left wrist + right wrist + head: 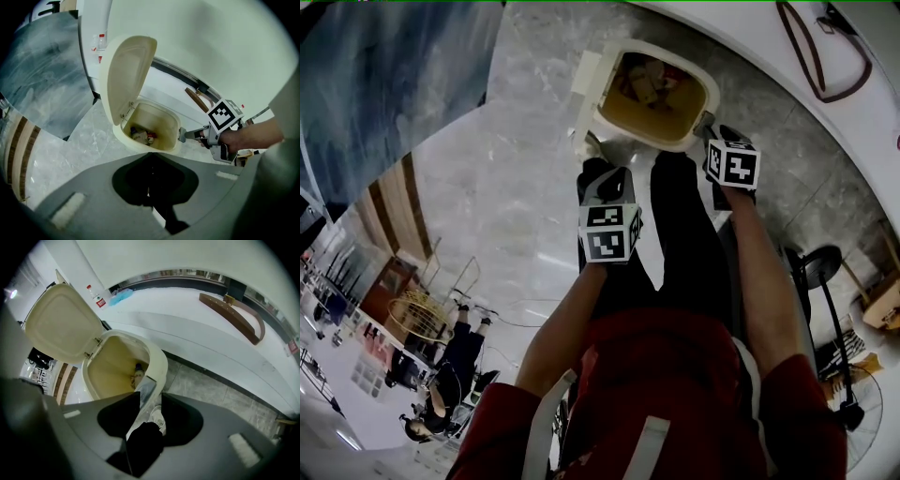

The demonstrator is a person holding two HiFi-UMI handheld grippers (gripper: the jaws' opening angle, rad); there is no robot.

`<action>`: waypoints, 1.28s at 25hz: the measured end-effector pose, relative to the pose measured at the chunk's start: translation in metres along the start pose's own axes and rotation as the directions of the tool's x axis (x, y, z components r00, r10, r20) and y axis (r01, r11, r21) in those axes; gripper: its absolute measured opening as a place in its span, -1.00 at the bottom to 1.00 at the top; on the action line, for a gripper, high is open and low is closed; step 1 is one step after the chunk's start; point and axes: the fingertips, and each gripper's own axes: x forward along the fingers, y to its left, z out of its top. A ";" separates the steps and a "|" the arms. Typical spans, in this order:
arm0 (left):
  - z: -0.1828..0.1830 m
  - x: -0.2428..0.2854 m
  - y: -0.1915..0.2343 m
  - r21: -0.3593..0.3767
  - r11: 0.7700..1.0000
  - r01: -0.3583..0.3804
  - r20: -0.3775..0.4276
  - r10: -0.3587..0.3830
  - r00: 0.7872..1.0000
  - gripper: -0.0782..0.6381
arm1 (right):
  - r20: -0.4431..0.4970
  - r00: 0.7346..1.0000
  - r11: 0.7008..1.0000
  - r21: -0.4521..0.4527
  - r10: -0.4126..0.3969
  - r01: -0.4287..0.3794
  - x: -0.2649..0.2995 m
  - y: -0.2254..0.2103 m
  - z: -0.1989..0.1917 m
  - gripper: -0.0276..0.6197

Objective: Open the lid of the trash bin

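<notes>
The cream trash bin (661, 141) stands on the marble floor with its lid (584, 73) swung up and back, and rubbish (647, 80) lies inside. My left gripper (598, 167) hovers just short of the bin's near rim, its jaws closed together on nothing. My right gripper (717, 136) is at the rim's right side, jaws a narrow gap apart and empty. In the left gripper view the lid (126, 77) stands upright over the bin (152, 147), and the right gripper (182, 136) nearly touches the rim. The right gripper view shows the bin (159, 359), the lid (61, 324) and a shoe (157, 420) at the base.
A white curved counter (825, 122) runs behind the bin with a brown strap-like piece (234, 310) on it. A blue-grey marbled panel (384, 75) stands to the left. A fan (853, 403) stands at the right. Another person (450, 375) is farther off.
</notes>
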 end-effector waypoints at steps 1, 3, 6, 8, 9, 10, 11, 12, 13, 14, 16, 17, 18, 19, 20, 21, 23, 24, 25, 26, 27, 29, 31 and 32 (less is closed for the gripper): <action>0.004 -0.002 0.000 0.004 1.000 0.000 0.006 0.000 1.000 -0.77 | 0.000 1.000 1.000 -0.009 -0.006 0.006 -0.004 0.000 0.001 -0.47; 0.011 -0.009 0.001 0.011 1.000 0.000 0.018 0.000 1.000 -0.77 | 0.002 1.000 1.000 -0.023 -0.005 0.005 -0.011 0.003 0.002 -0.47; 0.018 -0.020 0.000 0.016 1.000 0.000 0.035 0.000 0.999 -0.77 | 0.005 1.000 0.999 -0.042 0.004 -0.004 -0.023 0.010 0.001 -0.47; 0.022 -0.028 -0.002 0.020 1.000 0.003 0.048 -0.003 0.999 -0.77 | 0.010 1.000 0.999 -0.054 0.006 -0.006 -0.033 0.014 0.001 -0.47; 0.025 -0.032 -0.003 0.023 1.000 0.005 0.055 -0.006 0.998 -0.77 | 0.012 1.000 0.998 -0.059 0.007 -0.006 -0.038 0.016 0.001 -0.47; 0.027 -0.037 -0.004 0.027 1.000 0.007 0.063 -0.009 0.998 -0.77 | 0.014 1.000 0.998 -0.064 0.006 -0.006 -0.043 0.018 0.000 -0.47; 0.029 -0.041 -0.005 0.032 0.999 0.010 0.070 -0.012 0.997 -0.77 | 0.016 1.000 0.998 -0.068 0.006 -0.005 -0.048 0.020 -0.001 -0.47; 0.031 -0.044 -0.006 0.036 0.999 0.011 0.077 -0.014 0.997 -0.77 | 0.018 1.000 0.997 -0.071 0.006 -0.005 -0.053 0.022 0.000 -0.47; 0.033 -0.046 -0.006 0.039 0.999 0.012 0.083 -0.015 0.996 -0.77 | 0.023 1.000 0.997 -0.072 0.005 -0.004 -0.058 0.025 0.001 -0.47; 0.035 -0.048 -0.005 0.040 0.999 0.012 0.088 -0.016 0.996 -0.77 | 0.030 1.000 0.997 -0.071 0.005 -0.003 -0.064 0.027 0.003 -0.47; 0.038 -0.054 -0.005 0.041 0.999 0.013 0.098 -0.017 0.995 -0.77 | 0.052 0.999 0.997 -0.074 0.009 -0.005 -0.077 0.032 0.006 -0.47; 0.039 -0.058 -0.005 0.043 0.999 0.013 0.103 -0.018 0.994 -0.77 | 0.065 0.998 0.997 -0.080 0.012 -0.006 -0.084 0.036 0.008 -0.47; 0.041 -0.063 -0.006 0.047 0.999 0.014 0.109 -0.019 0.994 -0.77 | 0.077 0.997 0.996 -0.087 0.014 -0.007 -0.092 0.040 0.009 -0.47; 0.042 -0.068 -0.007 0.052 0.999 0.017 0.116 -0.023 0.993 -0.77 | 0.089 0.996 0.996 -0.094 0.016 -0.008 -0.100 0.045 0.010 -0.47; 0.045 -0.073 -0.008 0.057 0.998 0.020 0.124 -0.027 0.992 -0.77 | 0.101 0.995 0.995 -0.101 0.019 -0.009 -0.109 0.049 0.011 -0.47; 0.047 -0.079 -0.009 0.064 0.998 0.023 0.132 -0.031 0.991 -0.77 | 0.113 0.993 0.994 -0.106 0.023 -0.011 -0.118 0.054 0.012 -0.47; 0.054 -0.090 -0.010 0.078 0.997 0.029 0.150 -0.040 0.988 -0.77 | 0.140 0.990 0.993 -0.117 0.030 -0.013 -0.135 0.064 0.015 -0.47; 0.059 -0.095 -0.011 0.083 0.996 0.031 0.161 -0.044 0.986 -0.77 | 0.155 0.987 0.992 -0.122 0.033 -0.014 -0.143 0.069 0.017 -0.47; 0.063 -0.102 -0.011 0.087 0.996 0.033 0.173 -0.048 0.984 -0.77 | 0.171 0.984 0.992 -0.127 0.037 -0.016 -0.152 0.075 0.020 -0.47; 0.067 -0.109 -0.011 0.089 0.995 0.035 0.186 -0.051 0.981 -0.77 | 0.189 0.981 0.991 -0.130 0.043 -0.018 -0.162 0.080 0.023 -0.47; 0.071 -0.117 -0.011 0.089 0.995 0.037 0.200 -0.054 0.978 -0.77 | 0.206 0.977 0.991 -0.134 0.049 -0.021 -0.172 0.087 0.026 -0.47; 0.077 -0.133 -0.009 0.087 0.995 0.041 0.227 -0.060 0.972 -0.77 | 0.237 0.970 0.988 -0.152 0.060 -0.024 -0.192 0.101 0.032 -0.47; 0.085 -0.148 -0.005 0.086 0.995 0.041 0.252 -0.062 0.966 -0.77 | 0.266 0.962 0.986 -0.168 0.069 -0.024 -0.211 0.114 0.039 -0.47; 0.090 -0.156 -0.003 0.088 0.995 0.039 0.268 -0.062 0.962 -0.77 | 0.284 0.956 0.985 -0.170 0.073 -0.025 -0.220 0.120 0.044 -0.47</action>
